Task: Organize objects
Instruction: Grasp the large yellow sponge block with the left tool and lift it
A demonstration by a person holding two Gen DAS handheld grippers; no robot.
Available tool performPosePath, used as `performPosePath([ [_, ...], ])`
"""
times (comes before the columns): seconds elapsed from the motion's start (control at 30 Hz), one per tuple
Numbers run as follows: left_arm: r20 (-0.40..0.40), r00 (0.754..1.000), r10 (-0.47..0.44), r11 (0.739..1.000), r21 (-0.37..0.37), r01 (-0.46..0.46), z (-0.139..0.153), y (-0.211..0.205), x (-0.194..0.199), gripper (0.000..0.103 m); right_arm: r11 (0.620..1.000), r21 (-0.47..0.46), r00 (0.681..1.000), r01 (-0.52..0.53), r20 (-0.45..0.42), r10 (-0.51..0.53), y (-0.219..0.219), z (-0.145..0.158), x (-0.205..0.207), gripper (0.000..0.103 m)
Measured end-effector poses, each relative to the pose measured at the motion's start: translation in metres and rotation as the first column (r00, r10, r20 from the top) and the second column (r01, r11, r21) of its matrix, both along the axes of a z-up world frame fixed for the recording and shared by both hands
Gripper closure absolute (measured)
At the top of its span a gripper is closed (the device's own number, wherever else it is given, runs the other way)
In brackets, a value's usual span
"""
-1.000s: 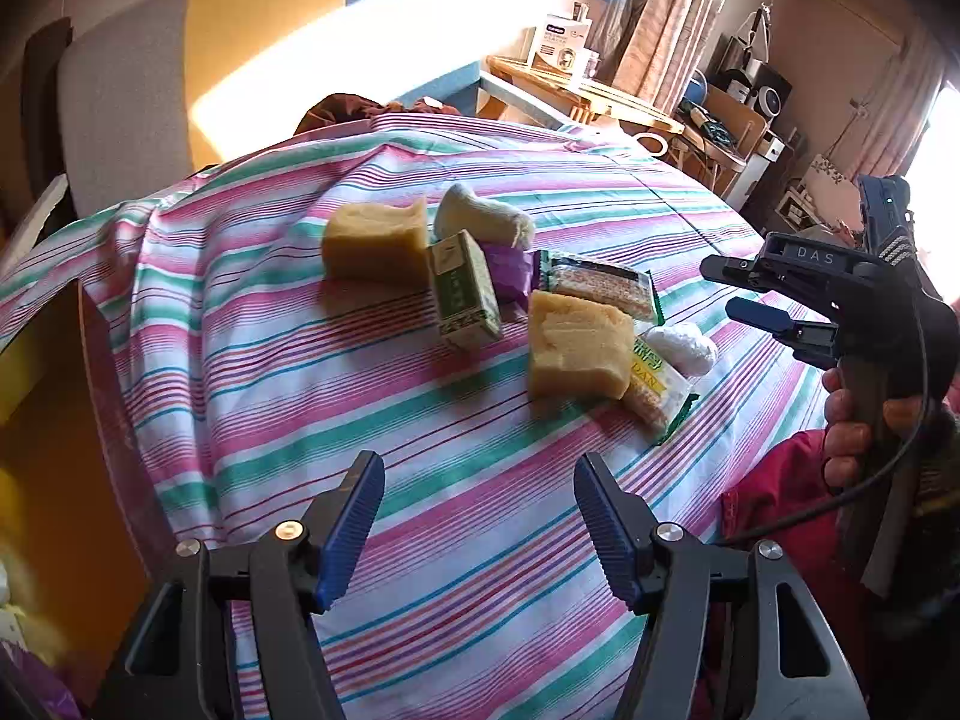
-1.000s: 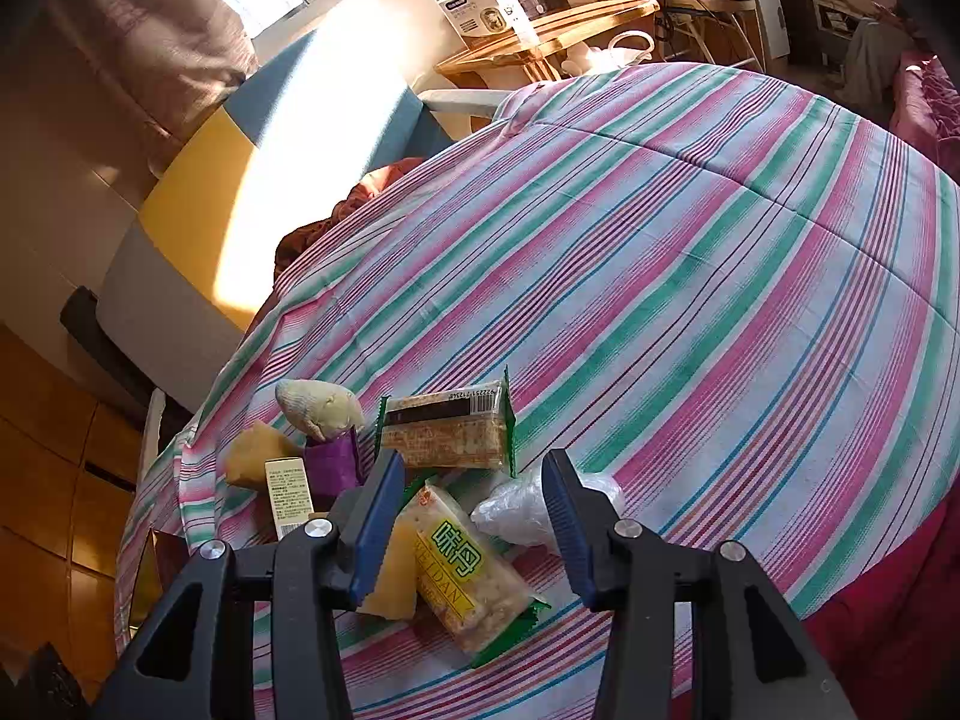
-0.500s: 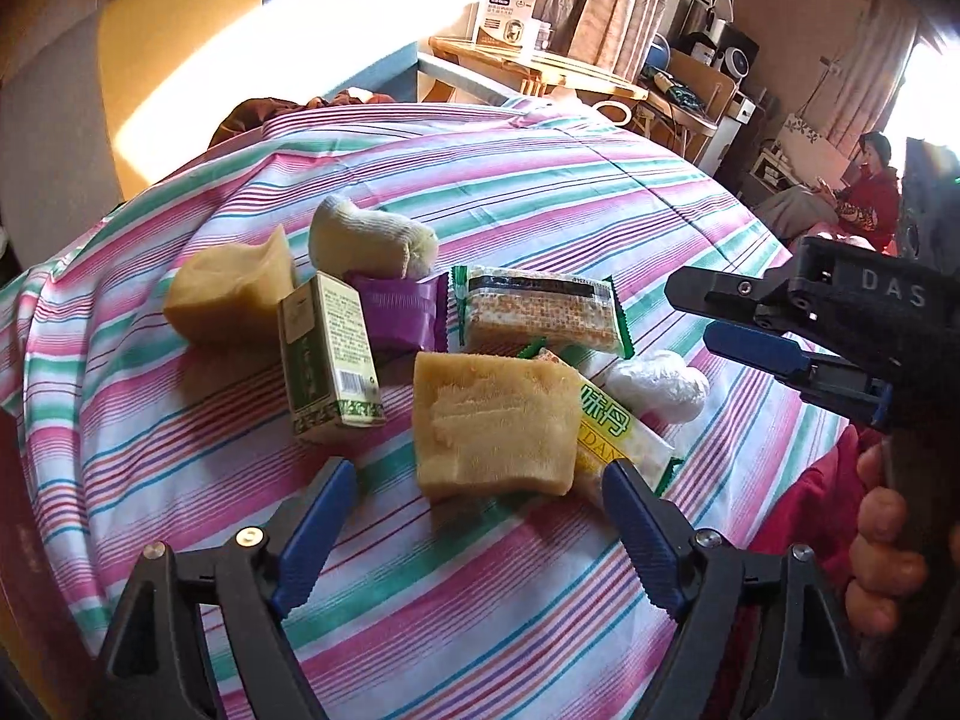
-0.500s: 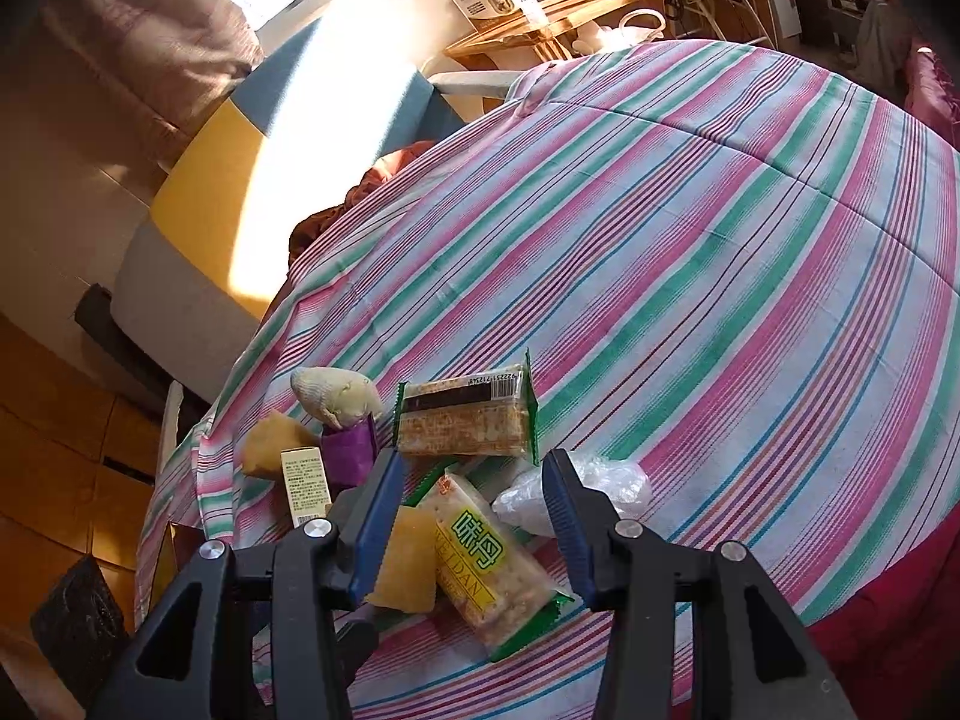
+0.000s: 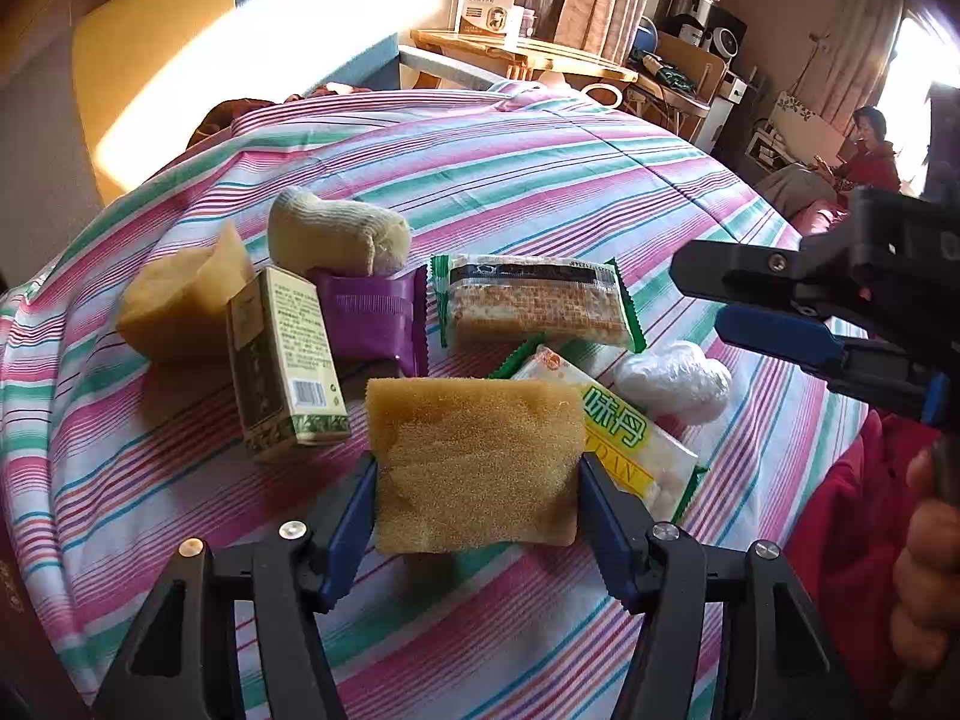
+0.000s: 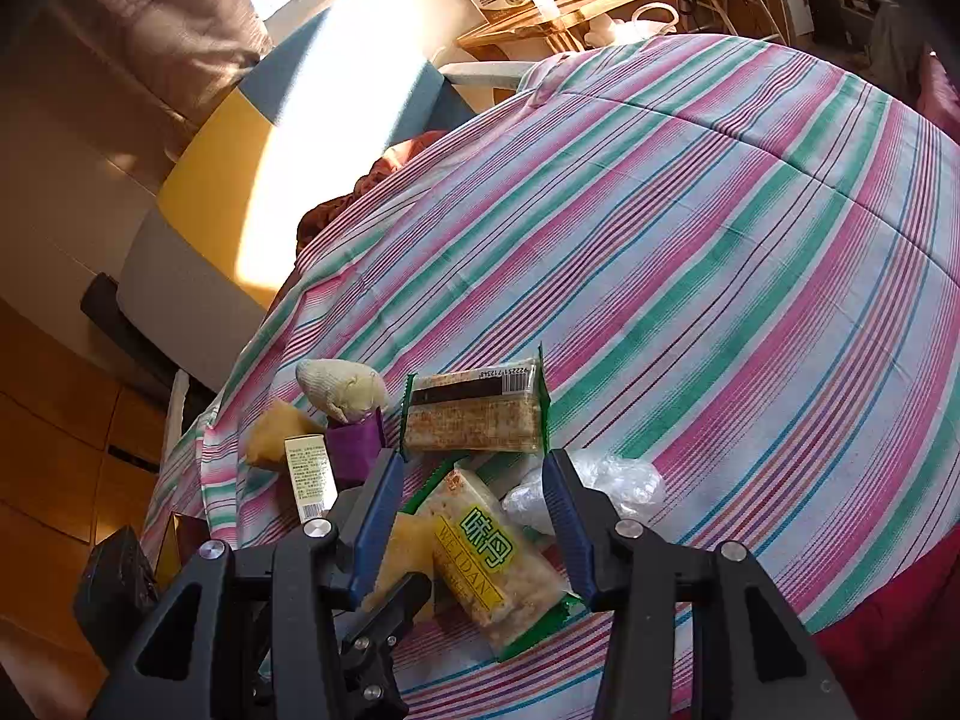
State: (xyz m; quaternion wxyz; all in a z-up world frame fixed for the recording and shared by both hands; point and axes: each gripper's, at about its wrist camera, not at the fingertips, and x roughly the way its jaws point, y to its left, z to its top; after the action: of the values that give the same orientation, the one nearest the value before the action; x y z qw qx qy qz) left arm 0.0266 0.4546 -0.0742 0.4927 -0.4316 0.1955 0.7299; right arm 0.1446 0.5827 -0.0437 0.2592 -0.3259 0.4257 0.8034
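Observation:
A yellow sponge (image 5: 474,462) lies on the striped cloth (image 5: 540,180) between the closing jaws of my left gripper (image 5: 475,468), whose blue pads (image 5: 351,516) meet its two sides. Behind it lie a green carton (image 5: 282,354), a purple packet (image 5: 375,318), a rolled beige sock (image 5: 336,234), a second sponge (image 5: 180,306), a green-edged cracker packet (image 5: 534,306), a yellow-green snack packet (image 5: 624,438) and a clear plastic wad (image 5: 675,381). My right gripper (image 6: 473,459) hovers open above the snack packet (image 6: 492,558), holding nothing.
The cloth's near edge drops off close to both grippers, with red fabric (image 6: 888,630) below. A yellow and blue seat (image 5: 180,48) and a wooden table (image 5: 522,54) with a box stand behind. A person in red (image 5: 870,150) sits at the far right.
My left gripper has come forward and down over the sponge, first spreading wider, then closing onto its sides. The right gripper has kept still.

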Motion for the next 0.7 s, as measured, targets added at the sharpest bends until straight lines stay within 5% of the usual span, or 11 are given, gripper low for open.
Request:
performPosePath([
  [0.37, 0.003, 0.996, 0.092, 0.996, 0.021, -0.092, 0.011, -0.102, 0.003, 0.039, 0.974, 0.051, 0.965, -0.223, 0.152, 0.213, -0.032, -0.011, -0.037, 0.054],
  [0.7, 0.035, 0.991, 0.126, 0.991, 0.047, -0.128, 0.008, -0.158, 0.014, 0.039, 0.950, 0.101, 0.897, -0.295, 0.373, 0.238, -0.043, -0.036, -0.055, 0.051],
])
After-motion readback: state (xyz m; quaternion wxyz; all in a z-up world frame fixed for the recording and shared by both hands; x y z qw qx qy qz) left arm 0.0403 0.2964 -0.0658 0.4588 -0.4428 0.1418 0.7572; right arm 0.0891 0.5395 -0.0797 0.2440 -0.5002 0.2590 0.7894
